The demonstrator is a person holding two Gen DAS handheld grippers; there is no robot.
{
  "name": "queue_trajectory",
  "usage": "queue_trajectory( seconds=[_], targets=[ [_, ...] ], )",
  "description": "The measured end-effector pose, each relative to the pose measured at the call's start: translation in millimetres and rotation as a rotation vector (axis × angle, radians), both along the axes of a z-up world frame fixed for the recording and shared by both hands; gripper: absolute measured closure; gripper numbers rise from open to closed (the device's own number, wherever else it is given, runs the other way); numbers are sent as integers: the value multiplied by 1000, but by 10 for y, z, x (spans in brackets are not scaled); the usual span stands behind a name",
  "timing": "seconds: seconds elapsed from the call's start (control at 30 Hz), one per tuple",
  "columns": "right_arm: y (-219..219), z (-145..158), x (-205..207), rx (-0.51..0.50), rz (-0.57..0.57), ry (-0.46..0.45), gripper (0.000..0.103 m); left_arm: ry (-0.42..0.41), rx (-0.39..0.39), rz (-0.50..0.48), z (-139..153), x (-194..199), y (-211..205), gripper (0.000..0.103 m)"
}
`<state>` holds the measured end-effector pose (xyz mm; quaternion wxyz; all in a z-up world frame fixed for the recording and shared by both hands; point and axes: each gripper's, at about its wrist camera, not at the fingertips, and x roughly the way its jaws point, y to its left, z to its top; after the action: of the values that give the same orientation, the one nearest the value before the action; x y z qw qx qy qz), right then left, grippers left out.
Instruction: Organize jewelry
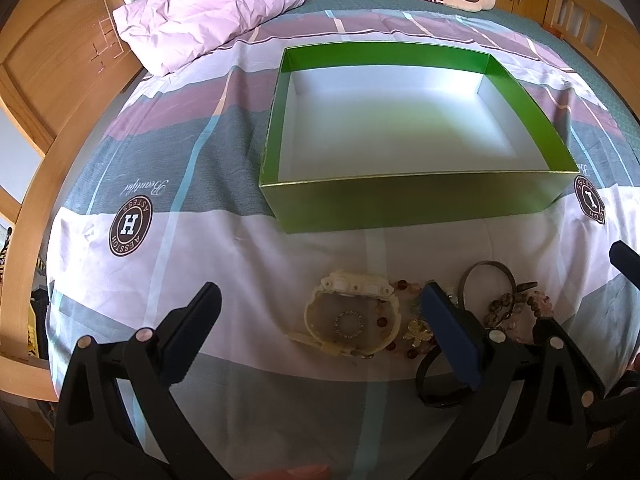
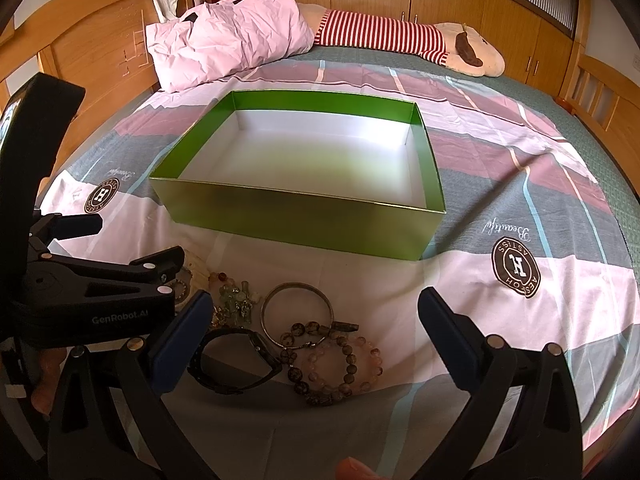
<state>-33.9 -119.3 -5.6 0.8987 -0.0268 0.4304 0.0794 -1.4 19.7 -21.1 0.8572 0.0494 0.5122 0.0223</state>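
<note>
A green box [image 1: 416, 200] with a white inside stands open on the bed; it also shows in the right wrist view [image 2: 296, 220]. In front of it lies a pile of jewelry. A cream watch [image 1: 352, 320] lies between the fingers of my open left gripper [image 1: 320, 304]. My open right gripper [image 2: 316, 312] straddles a metal bangle [image 2: 297, 314], a black watch [image 2: 236, 360] and beaded bracelets [image 2: 340, 368]. The bangle [image 1: 486, 280] and beads [image 1: 536, 308] also show in the left wrist view. Both grippers are empty.
A patterned bedsheet [image 2: 520, 208] covers the bed. A pink pillow [image 2: 228, 28] and a striped plush toy [image 2: 400, 36] lie at the far end. Wooden bed rails [image 1: 52, 92] run along the sides. My left gripper's body [image 2: 92, 304] shows at the right view's left.
</note>
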Motion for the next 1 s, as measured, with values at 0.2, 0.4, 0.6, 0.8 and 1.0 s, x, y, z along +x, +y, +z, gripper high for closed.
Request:
queue_trajectory(
  seconds=[0.2,0.4,0.6,0.8,1.0],
  targets=[
    [-3,-9,-3,-2,2,1,1,3,4,0,-2,0,-18,2],
    [12,4,15,-15,25,4,1,3,15,-1,-8,7,-12,2],
    [-354,257,127,-75,-51,-82,1,-15,-31,67,97,110,359,2],
    [-537,-219,320,-5,-51,202,56,124,-58,10,-137,129,324,21],
    [-368,-450,245,50,62,312,62,202,-28,19,-306,141,327,35]
  ],
)
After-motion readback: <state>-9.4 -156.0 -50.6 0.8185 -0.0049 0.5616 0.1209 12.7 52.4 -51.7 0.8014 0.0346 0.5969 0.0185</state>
